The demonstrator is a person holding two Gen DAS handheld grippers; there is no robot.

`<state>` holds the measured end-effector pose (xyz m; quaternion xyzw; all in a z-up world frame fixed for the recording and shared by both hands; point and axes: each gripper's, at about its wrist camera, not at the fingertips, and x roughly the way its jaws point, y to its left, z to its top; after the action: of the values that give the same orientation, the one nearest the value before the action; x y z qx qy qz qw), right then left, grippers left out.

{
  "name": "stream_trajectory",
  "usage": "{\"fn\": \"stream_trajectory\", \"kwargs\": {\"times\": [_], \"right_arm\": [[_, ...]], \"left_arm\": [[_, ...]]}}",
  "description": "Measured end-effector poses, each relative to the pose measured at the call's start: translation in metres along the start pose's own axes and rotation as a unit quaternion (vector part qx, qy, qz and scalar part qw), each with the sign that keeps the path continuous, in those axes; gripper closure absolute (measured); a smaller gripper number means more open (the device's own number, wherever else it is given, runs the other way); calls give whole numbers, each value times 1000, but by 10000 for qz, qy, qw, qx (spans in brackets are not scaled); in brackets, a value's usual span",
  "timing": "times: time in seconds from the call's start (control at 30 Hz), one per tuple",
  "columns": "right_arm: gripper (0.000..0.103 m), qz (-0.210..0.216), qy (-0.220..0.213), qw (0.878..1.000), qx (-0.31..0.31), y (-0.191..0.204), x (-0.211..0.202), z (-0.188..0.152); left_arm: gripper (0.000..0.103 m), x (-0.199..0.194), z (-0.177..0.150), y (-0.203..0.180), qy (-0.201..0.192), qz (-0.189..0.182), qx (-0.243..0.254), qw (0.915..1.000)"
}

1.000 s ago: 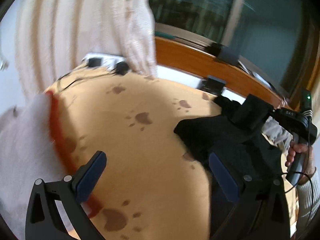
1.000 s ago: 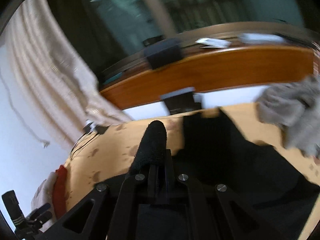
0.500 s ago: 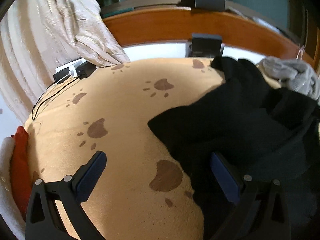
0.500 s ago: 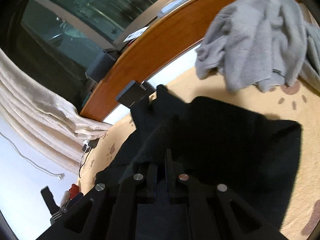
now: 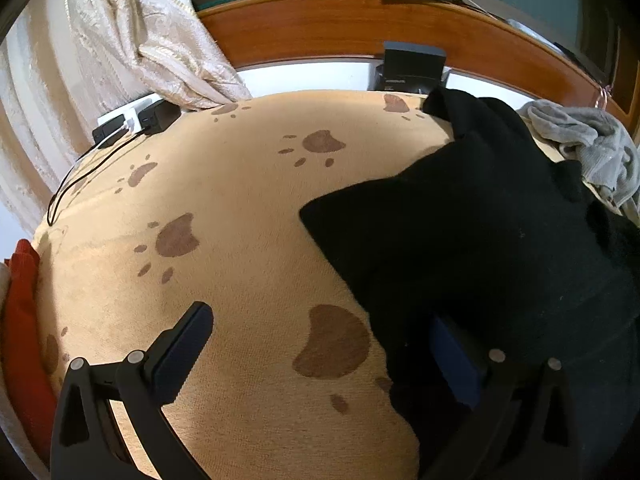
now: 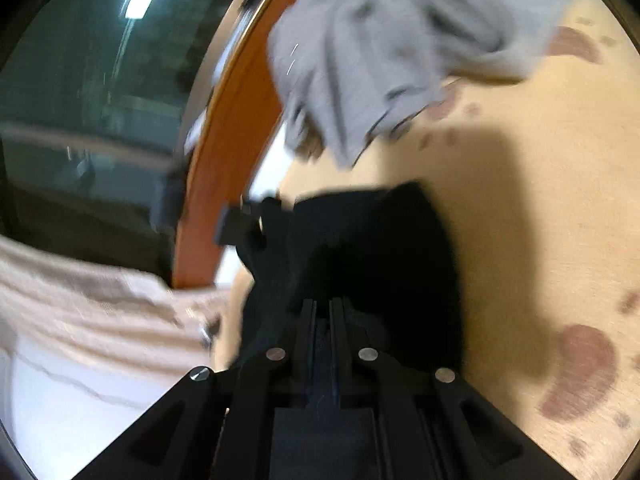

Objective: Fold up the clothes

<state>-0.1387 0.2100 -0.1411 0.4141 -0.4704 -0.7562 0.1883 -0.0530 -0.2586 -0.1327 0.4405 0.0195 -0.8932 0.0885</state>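
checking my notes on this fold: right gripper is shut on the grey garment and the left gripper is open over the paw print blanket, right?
Not quite. The right gripper is shut on the black garment, not the grey one; the right wrist view shows the grey garment lying apart, further back on the paw print blanket. The rest holds: the left gripper is open over the blanket.

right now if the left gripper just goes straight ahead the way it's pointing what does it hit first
Probably the tan paw-print blanket: the left gripper is open and angled down at it, bare fabric between the fingers. The black garment drapes by the right finger, so it may brush that too; depth is unclear.
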Motion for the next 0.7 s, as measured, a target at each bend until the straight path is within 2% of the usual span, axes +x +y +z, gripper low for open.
{"fn": "stream_trajectory", "kwargs": {"times": [0.03,0.13,0.17,0.23,0.27,0.33,0.4,0.47,0.57,0.63,0.67,0.7], "right_arm": [[96,-1,-103,9999,-16,-1,-6,-2],[88,-486,-110,9911,-1235,21,-2,-24],[79,-646,-112,9843,-1638,28,0,-31],[49,-962,-116,9651,-2432,42,3,-46],[28,-1118,-117,9527,-2823,50,5,-53],[27,-1422,-119,9225,-3588,64,8,-67],[27,-1715,-120,8851,-4325,79,11,-82],[27,-1995,-120,8410,-5028,93,14,-97],[26,-2315,-43,7668,-5987,113,21,-120],[26,-2168,379,7371,-6390,113,39,-140],[27,-2195,500,7321,-6430,112,46,-142],[32,-2221,622,7269,-6469,111,54,-144]], "left_arm": [[0,0,0,3,13,-25,-39,10000],[0,0,-1,5,25,-61,-64,10000],[0,-1,-1,5,15,-47,-43,10000],[0,-2,-1,2,-24,10,29,10000],[0,-2,-1,2,-39,32,56,10000],[0,-2,-1,2,-39,26,53,10000],[0,-2,-1,4,-20,-29,15,10000],[0,-2,-2,5,-9,-68,-10,10000],[0,-1,-2,6,0,-100,-16,9999],[0,-2,-2,6,7,-114,-13,9999],[0,-1,-2,7,15,-127,-17,9999],[0,-1,-2,7,25,-145,-28,9999]]}}
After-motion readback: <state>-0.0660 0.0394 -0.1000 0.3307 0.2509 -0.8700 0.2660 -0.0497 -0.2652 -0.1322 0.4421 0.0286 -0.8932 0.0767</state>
